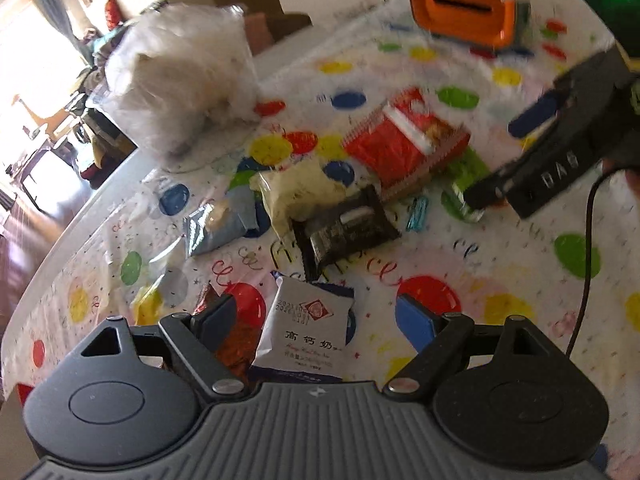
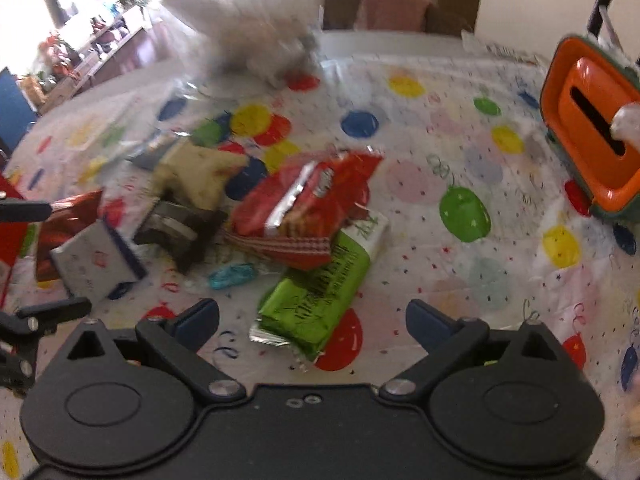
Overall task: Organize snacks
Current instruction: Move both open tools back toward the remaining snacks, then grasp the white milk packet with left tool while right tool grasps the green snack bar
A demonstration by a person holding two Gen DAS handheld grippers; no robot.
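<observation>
Snacks are lying scattered on the balloon-print tablecloth [image 2: 460,152]; the right gripper [image 2: 312,320], fingers spread wide, is hovering over the green bar [image 2: 320,300], probably lining up a grasp, while the left gripper [image 1: 316,316], equally wide, is framing the white milk packet [image 1: 304,336].

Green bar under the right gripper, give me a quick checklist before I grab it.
1. Right gripper open: ok, jaws spread wide, nothing held.
2. Green bar lined up between the fingers: ok, its near end lies in the gap.
3. Bar free to lift: not ok, the red pack overlaps its far end.
4. Left gripper out of the way: ok, open over the white packet, off to the side.
5. Orange bin reachable: cannot tell, it sits at the far right.
6. Sharp view: not ok, both pictures are motion blurred.
</observation>
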